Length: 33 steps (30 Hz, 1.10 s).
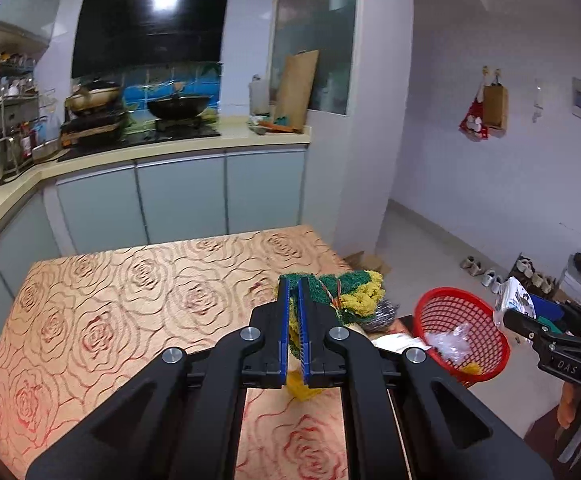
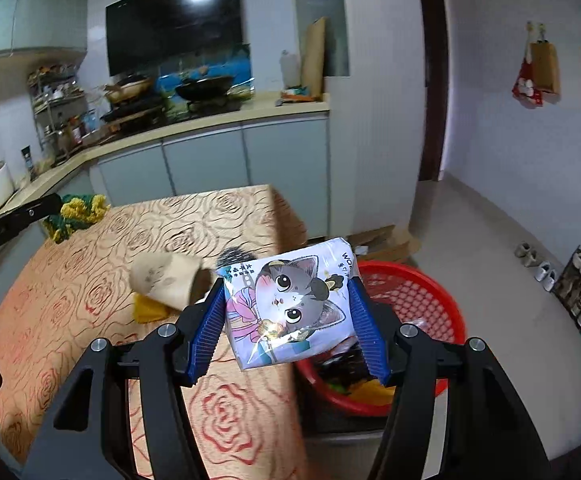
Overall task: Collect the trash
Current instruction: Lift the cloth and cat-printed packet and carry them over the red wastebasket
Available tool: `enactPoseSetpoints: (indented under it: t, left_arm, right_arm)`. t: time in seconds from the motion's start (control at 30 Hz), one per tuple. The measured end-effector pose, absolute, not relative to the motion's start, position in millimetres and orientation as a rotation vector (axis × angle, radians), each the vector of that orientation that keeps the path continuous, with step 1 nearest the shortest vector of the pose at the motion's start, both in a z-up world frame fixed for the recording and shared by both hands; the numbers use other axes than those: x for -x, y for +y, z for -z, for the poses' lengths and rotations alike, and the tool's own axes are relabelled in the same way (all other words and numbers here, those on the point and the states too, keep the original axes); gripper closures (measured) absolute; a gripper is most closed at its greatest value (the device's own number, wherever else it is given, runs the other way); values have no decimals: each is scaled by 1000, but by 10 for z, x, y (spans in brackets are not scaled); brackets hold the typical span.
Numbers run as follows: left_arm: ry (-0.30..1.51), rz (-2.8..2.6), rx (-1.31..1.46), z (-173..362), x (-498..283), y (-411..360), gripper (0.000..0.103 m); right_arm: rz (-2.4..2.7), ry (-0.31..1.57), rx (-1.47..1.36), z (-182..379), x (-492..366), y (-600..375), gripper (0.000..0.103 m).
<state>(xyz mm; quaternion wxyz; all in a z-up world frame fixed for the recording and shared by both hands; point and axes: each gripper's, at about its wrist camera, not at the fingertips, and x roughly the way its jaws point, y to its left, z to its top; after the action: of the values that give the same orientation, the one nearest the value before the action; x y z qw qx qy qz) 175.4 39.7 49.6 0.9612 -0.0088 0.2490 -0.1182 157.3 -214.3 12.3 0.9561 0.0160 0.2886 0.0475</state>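
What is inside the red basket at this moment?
The red basket holds crumpled clear plastic and a yellow scrap at the bottom. In the right wrist view, the cat-print packet held by the right gripper covers part of its inside, where only dark wrappers show.

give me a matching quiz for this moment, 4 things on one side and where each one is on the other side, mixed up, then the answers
Things
1. green and yellow scrubber
2. cat-print packet
3. red basket
4. cardboard tube

Places
A. lying on the rose-pattern tablecloth
B. pinched in the shut left tongs
C. beside the table, with scraps already in it
D. clamped between the pads of the right tongs

Pairs: 1-B, 2-D, 3-C, 4-A
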Motion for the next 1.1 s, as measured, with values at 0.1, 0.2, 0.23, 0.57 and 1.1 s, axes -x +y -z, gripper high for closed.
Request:
enactPoseSetpoints:
  t: [0.1, 0.2, 0.23, 0.57, 1.1]
  left_arm:
    - [500, 272, 10, -527, -1785, 240, 99]
    - [500, 309, 2, -537, -1824, 59, 99]
    - [500, 321, -2, -539, -1838, -2, 99]
    - [514, 424, -16, -491, -2027, -567, 99]
    - [582, 518, -27, -182, -2188, -1298, 99]
  right_arm:
    - [-68, 577, -40, -151, -1558, -2263, 45]
    - [-35, 567, -51, -173, -1530, -2411, 45]
    - [-24, 564, -54, -176, -1517, -2463, 45]
    - [65, 556, -76, -170, -1441, -2842, 45]
    - [123, 561, -123, -60, -1530, -3085, 45]
